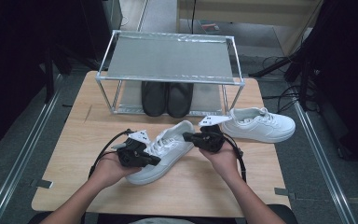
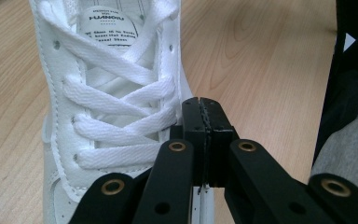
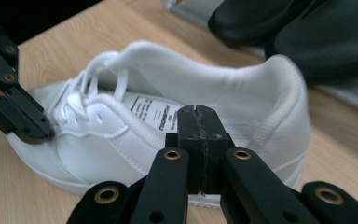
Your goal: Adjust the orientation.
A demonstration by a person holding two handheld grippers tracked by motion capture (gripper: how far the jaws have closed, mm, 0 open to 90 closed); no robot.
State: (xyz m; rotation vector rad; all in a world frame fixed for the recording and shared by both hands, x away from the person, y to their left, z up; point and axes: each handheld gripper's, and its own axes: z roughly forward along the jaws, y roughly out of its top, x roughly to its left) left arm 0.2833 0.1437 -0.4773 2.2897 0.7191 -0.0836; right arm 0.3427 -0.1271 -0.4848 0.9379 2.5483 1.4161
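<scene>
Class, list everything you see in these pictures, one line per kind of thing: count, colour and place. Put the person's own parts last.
white sneaker: 1, white, table centre, between the grippers
second white sneaker: 1, white, table right, beside the rack
black shoes: 2, black, rack's lower shelf
shoe rack: 1, silver metal, back of table
table: 1, light wood
left gripper: 1, black, jaws shut at the lace side
right gripper: 1, black, jaws shut at the heel collar

Near sneaker (image 1: 165, 151) lies at table (image 1: 74, 140) center, left gripper (image 1: 156, 160) at its 8 o'clock end, right gripper (image 1: 186, 136) at its 2 o'clock end. Second sneaker (image 1: 260, 125) sits at 3 o'clock of it. Rack (image 1: 168, 58) at 12 o'clock, w/ pair of shoes (image 1: 167, 99) on its lower shelf.
</scene>
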